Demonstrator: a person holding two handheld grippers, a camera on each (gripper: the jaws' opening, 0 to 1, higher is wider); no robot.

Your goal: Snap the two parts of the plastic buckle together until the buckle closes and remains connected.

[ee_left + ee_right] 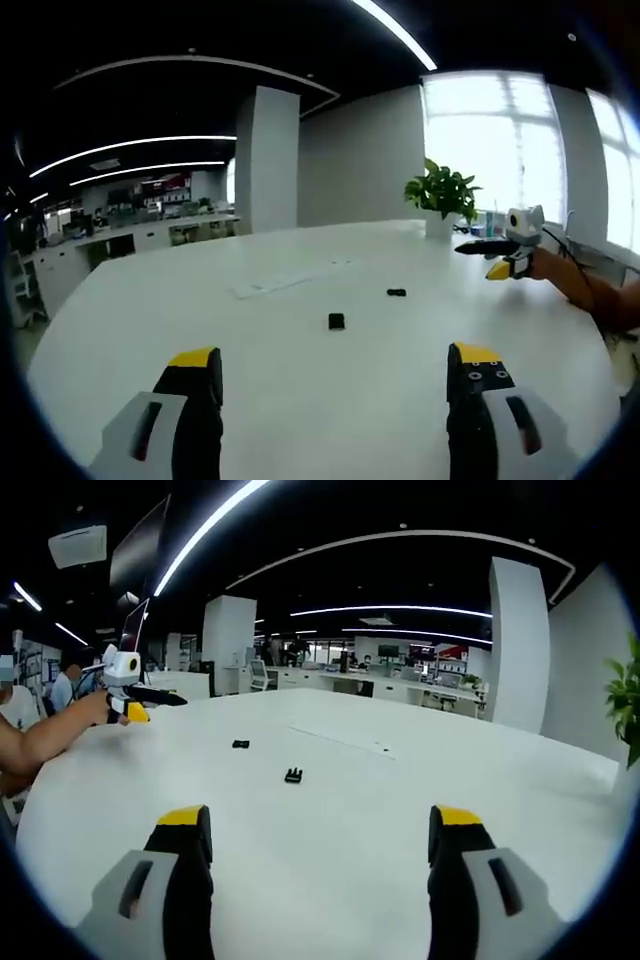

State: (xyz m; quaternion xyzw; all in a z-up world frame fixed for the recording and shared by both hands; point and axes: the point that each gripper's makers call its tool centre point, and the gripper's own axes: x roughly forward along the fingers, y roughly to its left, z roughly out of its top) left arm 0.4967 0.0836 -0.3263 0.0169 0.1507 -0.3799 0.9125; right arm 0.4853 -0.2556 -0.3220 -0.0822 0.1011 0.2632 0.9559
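Both buckle halves lie apart on the table [300,400]: socket [336,321] nearer the left gripper [335,365], prong half [396,292] beyond it. Left and right gripper [322,825] jaws are spread, empty.

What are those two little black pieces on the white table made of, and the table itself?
The two buckle halves look like matte black plastic: small, dark and dull, though too small to be sure. The table seems a smooth white laminate or painted top with a slight sheen, since window light reflects softly off it.
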